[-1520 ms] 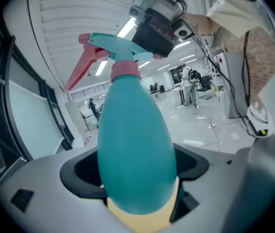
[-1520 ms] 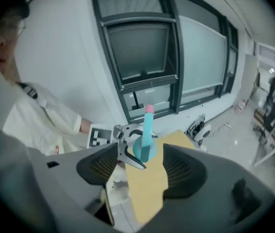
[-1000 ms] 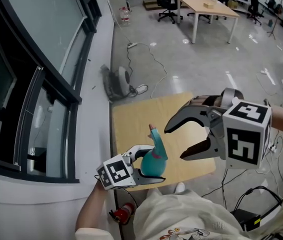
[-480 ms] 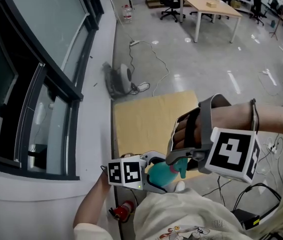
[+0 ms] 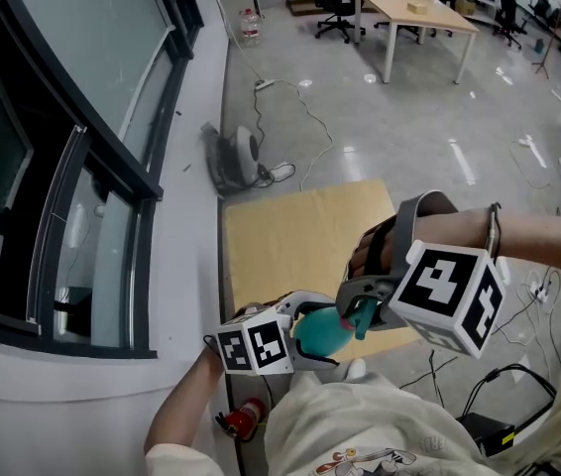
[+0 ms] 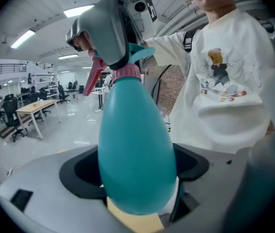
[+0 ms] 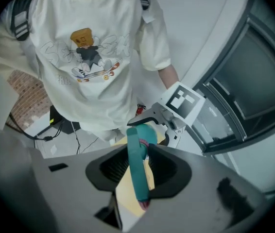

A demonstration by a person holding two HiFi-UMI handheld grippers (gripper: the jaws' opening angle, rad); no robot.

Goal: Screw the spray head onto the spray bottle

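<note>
In the head view the right gripper (image 5: pixel 358 307) and its marker cube (image 5: pixel 449 296) cover most of the spray head (image 7: pixel 138 171), so only a sliver of teal shows there. The left gripper view has the same trouble: a grey jaw hides the top of the head, leaving the pink collar (image 6: pixel 126 72) and a pink lever beside it in sight. How far the collar is seated on the neck cannot be told. The base of the spray bottle (image 6: pixel 135 149) is cut off behind the left gripper's jaws, so whether it rests on the tabletop (image 5: pixel 280 231) is unclear.

There is one bottle, one spray head and one small yellow table. There are two grippers, each with one marker cube, the left one's at (image 5: pixel 256 347).

The left gripper (image 5: pixel 312 333) is clamped on the bottle's teal belly and holds it neck up. The right gripper's jaws have just been closing, and they pinch the spray head from above.

The bottle is at the table's near edge, close against the person's white T-shirt (image 5: pixel 360 429). Beyond the grippers the tabletop lies open. The window wall (image 5: pixel 112 167) runs along its left side and grey floor lies past its far and right edges.
</note>
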